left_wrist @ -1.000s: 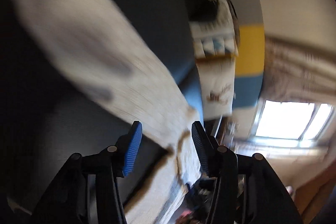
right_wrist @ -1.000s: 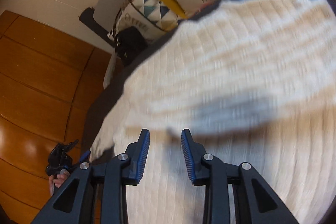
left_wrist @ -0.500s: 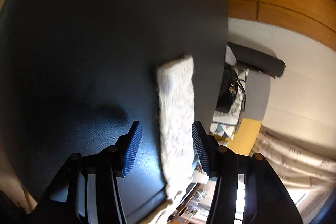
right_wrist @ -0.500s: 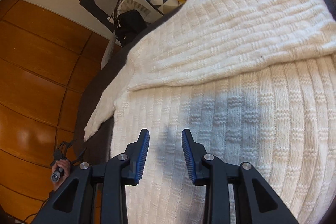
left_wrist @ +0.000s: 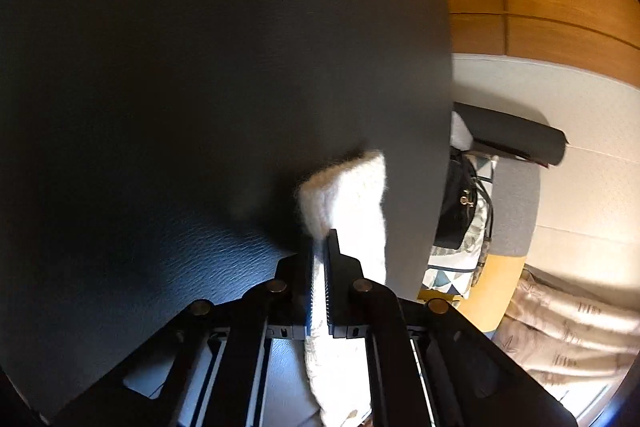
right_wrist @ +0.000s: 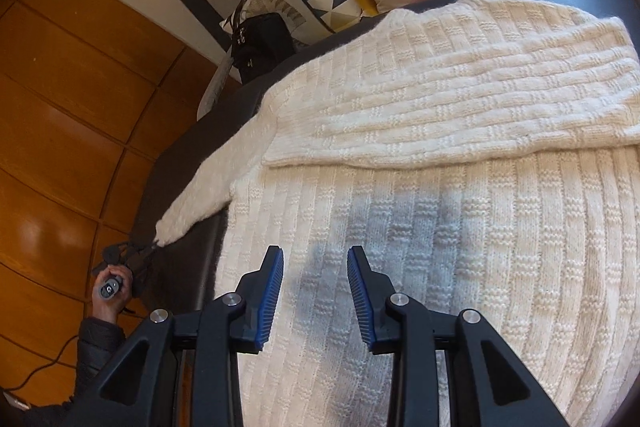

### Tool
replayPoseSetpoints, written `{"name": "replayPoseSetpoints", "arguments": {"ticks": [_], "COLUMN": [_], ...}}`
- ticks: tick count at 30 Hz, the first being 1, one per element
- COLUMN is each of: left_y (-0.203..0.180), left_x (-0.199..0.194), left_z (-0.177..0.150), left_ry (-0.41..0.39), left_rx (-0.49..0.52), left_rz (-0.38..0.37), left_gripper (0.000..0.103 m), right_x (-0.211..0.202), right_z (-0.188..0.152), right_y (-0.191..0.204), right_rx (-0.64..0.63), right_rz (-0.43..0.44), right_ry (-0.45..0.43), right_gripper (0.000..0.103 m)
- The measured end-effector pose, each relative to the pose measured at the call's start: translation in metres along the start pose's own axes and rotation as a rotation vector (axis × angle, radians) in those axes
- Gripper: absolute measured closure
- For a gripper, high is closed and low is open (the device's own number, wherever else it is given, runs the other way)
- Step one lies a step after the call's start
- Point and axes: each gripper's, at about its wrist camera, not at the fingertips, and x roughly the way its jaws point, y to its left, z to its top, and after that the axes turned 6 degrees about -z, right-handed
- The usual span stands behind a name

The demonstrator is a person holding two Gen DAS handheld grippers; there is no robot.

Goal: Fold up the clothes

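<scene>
left tongs (left_wrist: 319, 259) pinch the sleeve (left_wrist: 348, 199) to fold it over; right tongs (right_wrist: 315, 269) (empty, apart) hover above the sweater (right_wrist: 460, 155).

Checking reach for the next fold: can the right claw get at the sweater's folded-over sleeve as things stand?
Probably yes: the right claw stands open over the sweater, with nothing between it and the folded sleeve.

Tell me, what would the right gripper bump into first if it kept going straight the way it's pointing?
Most likely the white knitted sweater. The right gripper points down at its body panel with open, empty jaws, and nothing lies between them and the knit. How far above it they hover is unclear.
</scene>
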Motion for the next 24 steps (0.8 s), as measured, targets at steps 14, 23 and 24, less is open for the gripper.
{"name": "replayPoseSetpoints", "arguments": {"ticks": [14, 23, 24], "left_y": [-0.217, -0.241, -0.240], "left_x": [0.036, 0.084, 0.091], "left_z": [-0.235, -0.420, -0.437], "left_ry": [0.387, 0.742, 0.773], "left_rx": [0.625, 0.751, 0.749], "left_rz": [-0.421, -0.476, -0.472], "left_gripper": [0.101, 0.101, 0.101], "right_x": [0.005, 0.039, 0.046], "right_z": [0.061, 0.083, 0.081], "right_y": [-0.073, -0.093, -0.092], "right_rx": [0.275, 0.443, 0.474], "right_rz": [0.197, 0.453, 0.500], "right_ry": [-0.081, -0.071, -0.070], "right_gripper": [0.068, 0.068, 0.068]}}
